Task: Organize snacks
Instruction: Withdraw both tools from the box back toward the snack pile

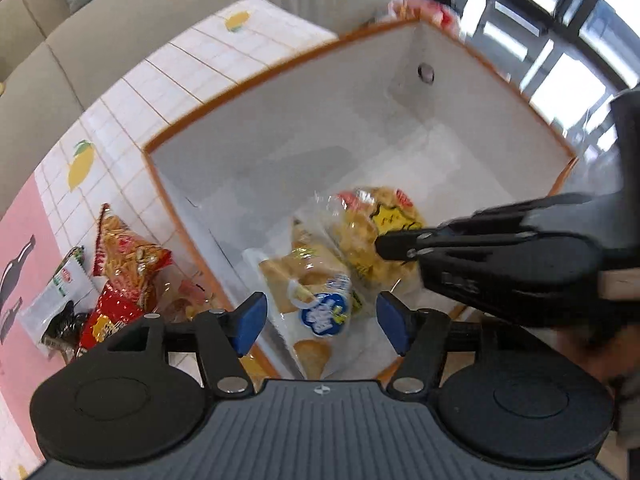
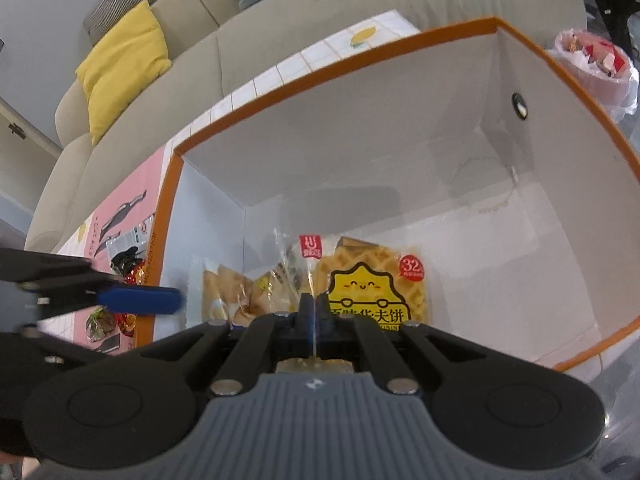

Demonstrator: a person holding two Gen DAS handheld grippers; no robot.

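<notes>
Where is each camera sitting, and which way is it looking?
Left wrist: sits on the left claw, looks down into the orange-rimmed box; its open blue pads and the right claw show.
Right wrist: sits on the right claw, looks down into the box; its pads pinch the waffle packet; the left claw's blue pad shows.
Shared: box, waffle packet, bread packet, tiled tablecloth.
</notes>
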